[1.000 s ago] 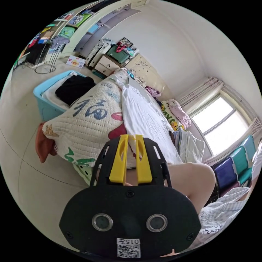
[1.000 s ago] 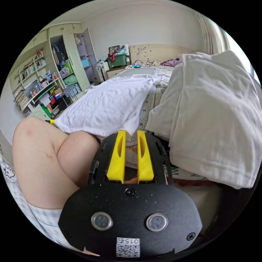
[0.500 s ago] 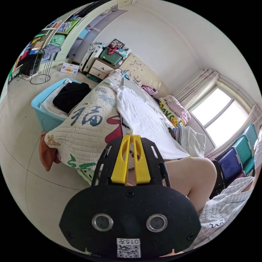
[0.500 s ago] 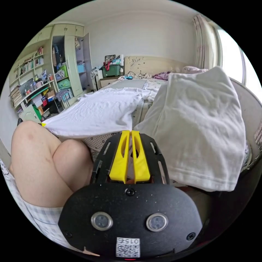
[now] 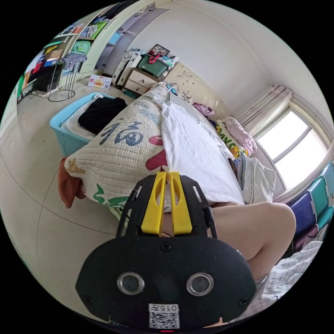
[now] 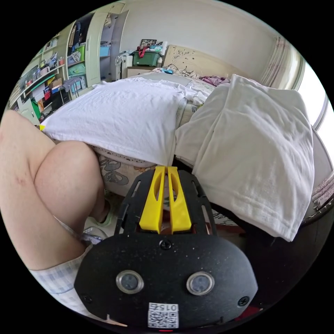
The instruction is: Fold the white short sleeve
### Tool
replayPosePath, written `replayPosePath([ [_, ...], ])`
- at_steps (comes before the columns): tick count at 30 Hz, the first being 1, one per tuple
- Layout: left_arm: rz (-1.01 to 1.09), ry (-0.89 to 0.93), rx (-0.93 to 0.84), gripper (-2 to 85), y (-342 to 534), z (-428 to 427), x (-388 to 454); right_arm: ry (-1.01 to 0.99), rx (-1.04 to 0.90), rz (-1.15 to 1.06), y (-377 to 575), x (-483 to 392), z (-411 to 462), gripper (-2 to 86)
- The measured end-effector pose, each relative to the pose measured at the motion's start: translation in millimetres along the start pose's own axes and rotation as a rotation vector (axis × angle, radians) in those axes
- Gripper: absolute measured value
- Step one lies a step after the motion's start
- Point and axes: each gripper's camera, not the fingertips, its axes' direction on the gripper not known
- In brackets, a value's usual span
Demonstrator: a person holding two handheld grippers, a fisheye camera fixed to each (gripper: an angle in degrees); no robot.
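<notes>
My left gripper (image 5: 166,173) and right gripper (image 6: 166,168), jaws nearly together, each seem to pinch the hem of the white short sleeve (image 6: 118,114) spread on the bed at 12 o'clock, soft and light.

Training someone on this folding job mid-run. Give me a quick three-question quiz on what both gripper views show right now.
1. True or false: the white short sleeve lies spread out flat on the bed.
2. In the left gripper view, what sits in the blue bin on the floor? A) a dark garment B) a stack of books C) a pair of shoes
3. How do the jaws of the left gripper and the right gripper stand?

Key
1. True.
2. A, a black garment.
3. Both pairs are closed together, tips at the shirt's near corners; whether cloth is pinched between them is unclear.
</notes>
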Motion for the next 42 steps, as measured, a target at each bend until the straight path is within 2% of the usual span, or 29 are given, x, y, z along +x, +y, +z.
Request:
replayPosePath([
  [9, 0.01, -0.07, -0.026, -0.4, 21, -5, 20, -0.084, -0.041, 0.082, 22, 12, 20, -0.7],
  [12, -0.007, -0.161, -0.024, -0.7, 31, -20, 26, -0.125, -0.034, 0.116, 33, 19, 22, -0.7],
  [21, -0.033, -0.214, 0.222, -0.9, 88, -151, 53, -0.297, 0.087, 0.162, 60, 38, 10, -0.5],
  [29, 0.085, -0.265, 0.406, -0.8, 116, -242, 117, -0.408, 0.198, 0.189, 83, 51, -9, -0.6],
  [36, 0.176, -0.225, 0.384, 0.4, 106, -227, 150, -0.409, 0.221, 0.26, 122, 77, -23, -0.6],
  [42, 0.257, -0.165, 0.249, 5.2, 61, -179, 158, -0.374, 0.204, 0.346, 147, 101, -23, -0.5],
])
